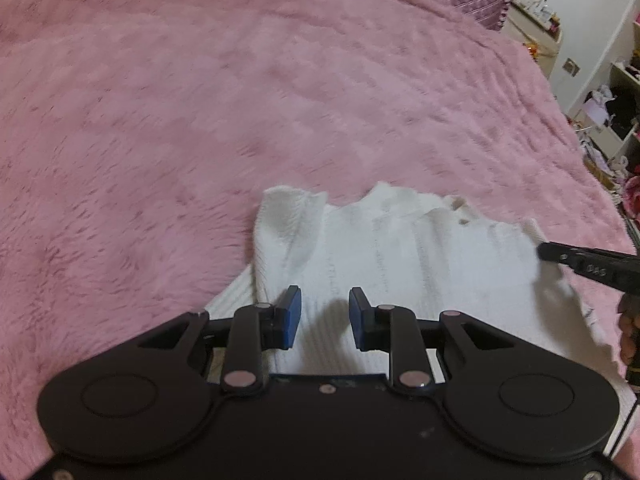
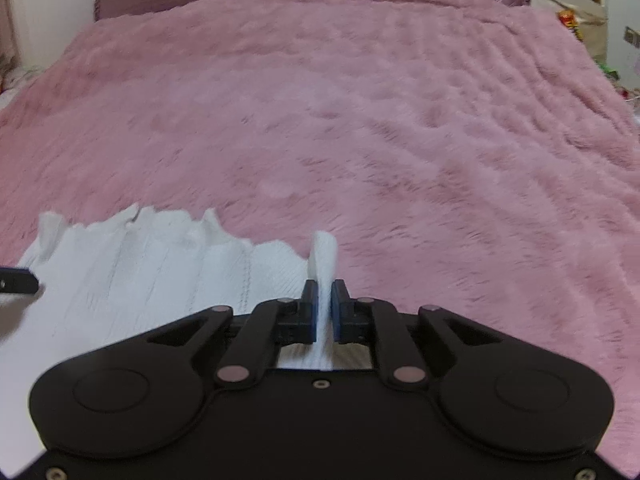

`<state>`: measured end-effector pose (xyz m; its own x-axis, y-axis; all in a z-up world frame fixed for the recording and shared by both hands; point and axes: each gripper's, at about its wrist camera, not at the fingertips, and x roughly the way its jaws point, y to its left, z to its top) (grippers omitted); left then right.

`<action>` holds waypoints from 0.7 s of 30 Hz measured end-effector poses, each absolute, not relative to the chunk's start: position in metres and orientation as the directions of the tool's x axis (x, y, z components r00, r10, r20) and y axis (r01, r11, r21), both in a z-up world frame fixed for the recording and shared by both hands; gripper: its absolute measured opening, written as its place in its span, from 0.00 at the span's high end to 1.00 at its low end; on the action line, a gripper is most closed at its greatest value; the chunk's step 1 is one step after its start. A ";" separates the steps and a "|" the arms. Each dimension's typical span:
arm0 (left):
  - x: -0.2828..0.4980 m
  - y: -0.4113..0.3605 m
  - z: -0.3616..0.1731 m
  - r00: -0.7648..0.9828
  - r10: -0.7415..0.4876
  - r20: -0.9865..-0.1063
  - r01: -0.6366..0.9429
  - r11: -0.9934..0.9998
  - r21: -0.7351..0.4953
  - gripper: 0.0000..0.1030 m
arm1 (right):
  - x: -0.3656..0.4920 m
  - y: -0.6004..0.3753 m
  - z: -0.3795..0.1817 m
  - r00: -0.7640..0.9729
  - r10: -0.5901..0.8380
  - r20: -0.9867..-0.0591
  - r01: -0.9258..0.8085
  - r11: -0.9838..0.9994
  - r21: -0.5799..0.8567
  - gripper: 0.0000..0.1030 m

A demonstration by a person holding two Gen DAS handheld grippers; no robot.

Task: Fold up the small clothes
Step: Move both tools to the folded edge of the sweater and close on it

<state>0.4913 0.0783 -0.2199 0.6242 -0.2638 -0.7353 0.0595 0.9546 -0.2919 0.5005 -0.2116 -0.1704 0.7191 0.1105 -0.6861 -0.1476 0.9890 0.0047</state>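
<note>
Right under your left hand-held gripper (image 1: 325,318) lay the white knit garment (image 1: 400,264), spread on the pink plush bed cover (image 1: 200,120); the blue pads (image 1: 294,316) stood apart with only flat fabric between them, gripping nothing. Your right hand-held gripper (image 2: 325,312) was clamped on a raised fold at the garment's right edge, a tongue of white knit standing up between the closed pads. From that gripper the rest of the cloth ran off to the left, its width lying side to side across the bed, so the coming fold looked to me like a carry leftward over the body. The left gripper sat nearer the middle. Both near hems were hidden beneath the gripper bodies, and motion blur left the neckline and sleeves hard to tell apart.
</note>
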 end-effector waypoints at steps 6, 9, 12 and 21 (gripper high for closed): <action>0.492 0.075 -0.226 0.623 -0.238 -0.745 0.058 0.964 -0.260 0.75 | 0.502 -0.207 -0.184 0.708 0.077 -0.702 -0.155 0.987 -0.049 0.90; 0.488 0.076 -0.214 0.637 -0.239 -0.733 0.057 0.963 -0.264 0.75 | 0.495 -0.211 -0.171 0.727 0.088 -0.681 -0.139 0.990 -0.021 0.66; 0.470 0.086 -0.192 0.675 -0.259 -0.691 0.057 0.952 -0.301 0.75 | 0.469 -0.220 -0.147 0.758 0.146 -0.636 -0.166 0.986 0.028 0.60; 0.348 0.106 -0.167 0.661 -0.341 -0.669 0.154 0.934 -0.323 0.71 | 0.339 -0.244 -0.124 0.679 0.320 -0.660 -0.328 0.937 0.117 0.51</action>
